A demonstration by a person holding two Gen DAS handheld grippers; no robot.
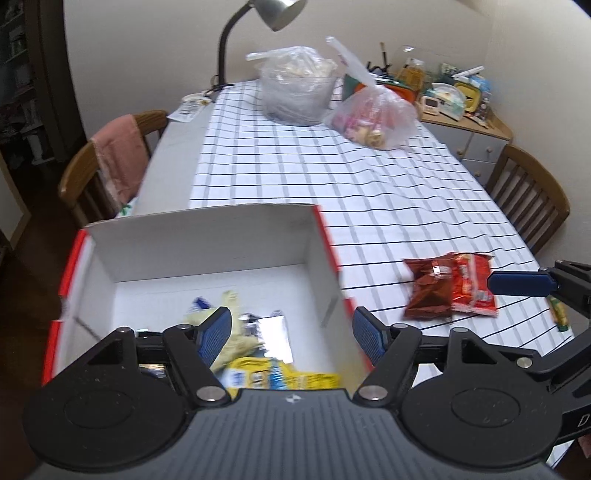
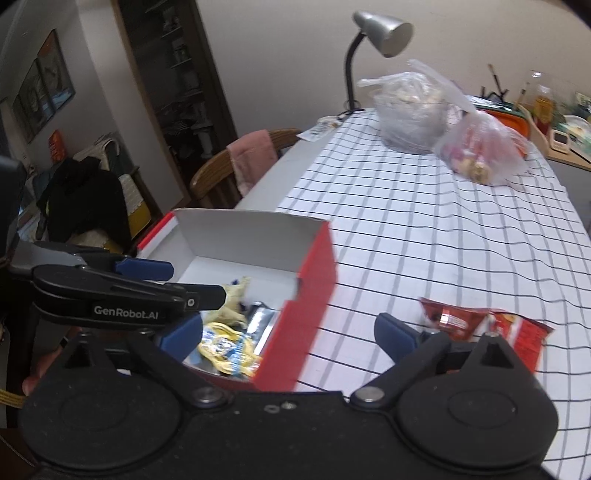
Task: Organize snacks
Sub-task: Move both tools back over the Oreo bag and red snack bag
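A red cardboard box [image 1: 207, 243] [image 2: 310, 295] with a white inside stands at the near left of the table. It holds several snack packets, among them a yellow packet [image 1: 280, 378] [image 2: 225, 349] and a silver one [image 1: 275, 338]. My left gripper [image 1: 290, 334] is open and empty, above the box's near end. Two red snack bags [image 1: 452, 290] [image 2: 487, 325] lie on the checked tablecloth to the right of the box. My right gripper [image 2: 288, 334] is open and empty, over the box's right wall; one of its fingers [image 1: 517, 282] shows beside the red bags.
Two clear plastic bags [image 1: 295, 85] [image 1: 376, 114] of food and a desk lamp [image 1: 273, 14] stand at the far end. Wooden chairs [image 1: 107, 166] [image 1: 532, 195] flank the table. A cluttered sideboard [image 1: 461, 96] is at the back right. A small green item [image 1: 559, 314] lies near the right edge.
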